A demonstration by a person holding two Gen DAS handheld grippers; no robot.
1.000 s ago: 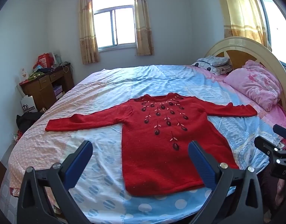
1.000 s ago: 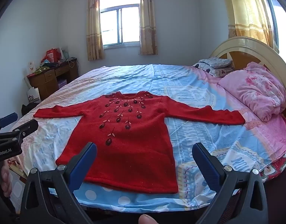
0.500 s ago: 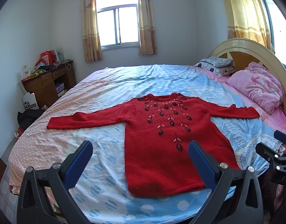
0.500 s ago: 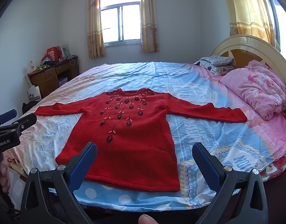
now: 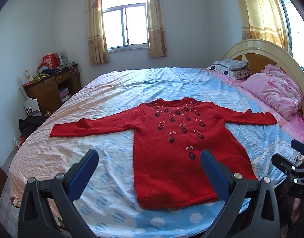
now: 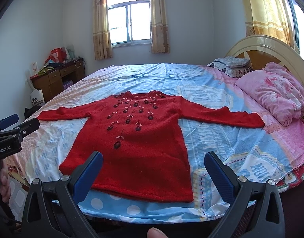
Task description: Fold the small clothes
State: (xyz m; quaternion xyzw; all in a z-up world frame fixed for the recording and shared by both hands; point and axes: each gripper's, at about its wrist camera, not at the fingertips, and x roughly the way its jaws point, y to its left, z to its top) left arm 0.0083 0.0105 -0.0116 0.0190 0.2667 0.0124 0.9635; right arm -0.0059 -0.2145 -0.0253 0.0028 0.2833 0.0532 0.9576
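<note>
- Red sweater flat on bed, front up, both sleeves out sideways.
- Left gripper spread wide, empty, above near hem.
- Right gripper likewise spread, empty.

Red sweater flat on bed

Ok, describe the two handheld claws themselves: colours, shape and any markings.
Both match: the left claw and right claw each have two black, angular plastic arms with silver bolt heads, tipped by ribbed blue pads. From the right wrist view, the left claw's black body carries white "GenRobot.AI" lettering; the right claw's body shows white letters "DAS". No cables or sleeves visible.
</note>
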